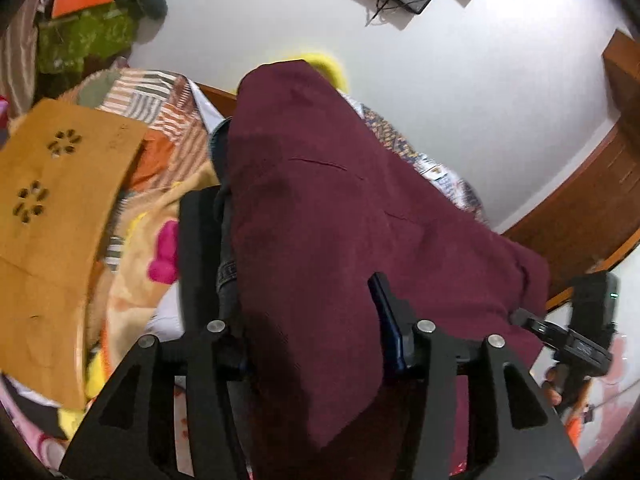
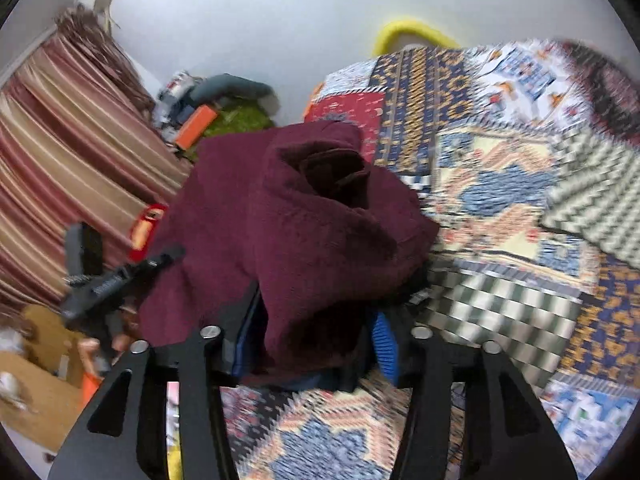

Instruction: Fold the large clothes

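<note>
A large maroon fleece garment (image 1: 320, 200) is lifted above the bed. In the left wrist view it hangs between the fingers of my left gripper (image 1: 304, 280), which is shut on it; a dark denim piece (image 1: 224, 268) shows at its left edge. In the right wrist view the same maroon garment (image 2: 304, 216) is bunched between the blue-padded fingers of my right gripper (image 2: 316, 332), which is shut on it. The right gripper also shows in the left wrist view (image 1: 576, 332), and the left gripper in the right wrist view (image 2: 108, 280).
A patchwork quilt (image 2: 500, 184) covers the bed. A tan board with flower cutouts (image 1: 56, 200) and a cartoon blanket (image 1: 140, 264) lie on the left. A clutter pile (image 1: 84, 24), striped curtain (image 2: 60, 152), yellow ring (image 2: 412, 32) and wooden furniture (image 1: 592, 200) stand along the white wall.
</note>
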{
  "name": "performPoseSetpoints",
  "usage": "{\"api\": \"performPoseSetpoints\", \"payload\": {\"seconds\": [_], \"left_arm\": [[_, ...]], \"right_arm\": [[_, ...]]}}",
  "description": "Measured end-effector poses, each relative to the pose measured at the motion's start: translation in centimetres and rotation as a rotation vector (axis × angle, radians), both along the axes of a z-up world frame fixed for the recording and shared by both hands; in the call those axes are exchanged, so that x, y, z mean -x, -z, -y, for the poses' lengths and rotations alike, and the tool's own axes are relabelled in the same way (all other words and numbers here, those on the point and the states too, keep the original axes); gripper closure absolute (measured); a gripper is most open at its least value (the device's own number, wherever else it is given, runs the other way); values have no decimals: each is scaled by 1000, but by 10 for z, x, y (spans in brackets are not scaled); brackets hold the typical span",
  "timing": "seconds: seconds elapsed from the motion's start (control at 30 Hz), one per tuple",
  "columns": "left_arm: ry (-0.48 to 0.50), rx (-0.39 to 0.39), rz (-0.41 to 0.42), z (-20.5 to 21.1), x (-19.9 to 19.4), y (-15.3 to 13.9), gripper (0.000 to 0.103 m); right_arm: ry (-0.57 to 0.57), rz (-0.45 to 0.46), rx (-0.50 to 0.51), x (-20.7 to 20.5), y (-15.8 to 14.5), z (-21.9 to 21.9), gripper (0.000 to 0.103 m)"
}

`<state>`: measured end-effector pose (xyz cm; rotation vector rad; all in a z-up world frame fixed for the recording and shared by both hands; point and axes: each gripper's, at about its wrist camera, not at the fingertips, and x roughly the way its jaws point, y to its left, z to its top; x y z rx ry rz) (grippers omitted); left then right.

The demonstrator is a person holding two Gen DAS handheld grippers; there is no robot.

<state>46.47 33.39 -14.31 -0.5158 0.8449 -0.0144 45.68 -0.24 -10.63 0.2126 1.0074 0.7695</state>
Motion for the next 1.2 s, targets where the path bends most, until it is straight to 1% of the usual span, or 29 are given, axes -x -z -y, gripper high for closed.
{"api": "performPoseSetpoints", "payload": {"seconds": [0.1, 0.13, 0.2, 0.3, 0.4, 0.43, 0.47, 0.53, 0.57, 0.63, 0.73, 0.83, 0.87, 0.93, 0.97, 1.07, 1.2], "left_arm": [[-31, -55, -15, 7, 13, -12, 52], [-42, -79, -18, 11, 20, -17, 52], [-59, -114, -25, 16, 30, -24, 53], [-61, -157, -22, 28, 54, -44, 53], [-43, -230, 19, 49, 82, -73, 53], [-37, -262, 40, 58, 93, -84, 53], [-33, -283, 56, 65, 101, -92, 53], [-23, -334, 109, 83, 126, -119, 53], [-18, -349, 135, 91, 137, -131, 53], [-6, -390, 207, 111, 164, -158, 53], [-3, -436, 309, 135, 203, -189, 53], [-20, -477, 424, 161, 248, -218, 53], [-26, -484, 449, 166, 258, -222, 53], [-25, -485, 519, 176, 283, -230, 52], [-35, -487, 553, 181, 296, -231, 50], [-66, -492, 619, 193, 326, -231, 49], [-114, -488, 676, 204, 357, -224, 46]], "right_arm": [[8, 87, 77, 26, -20, 9, 52], [5, 102, 87, 35, -28, 13, 52], [-3, 116, 79, 43, -40, 19, 52], [12, 186, 76, 65, -73, 33, 52], [19, 261, 61, 80, -99, 36, 52], [21, 299, 44, 93, -115, 40, 52], [23, 322, 33, 100, -123, 41, 52], [23, 382, -7, 124, -146, 48, 52], [25, 404, -22, 130, -153, 50, 52], [33, 466, -57, 154, -172, 56, 52], [39, 543, -96, 184, -190, 64, 52], [50, 623, -134, 215, -204, 73, 52], [55, 651, -150, 229, -208, 77, 52], [61, 682, -167, 243, -209, 82, 51], [66, 702, -174, 252, -209, 84, 51], [85, 746, -185, 269, -202, 88, 51], [98, 768, -177, 282, -194, 88, 41]]}}
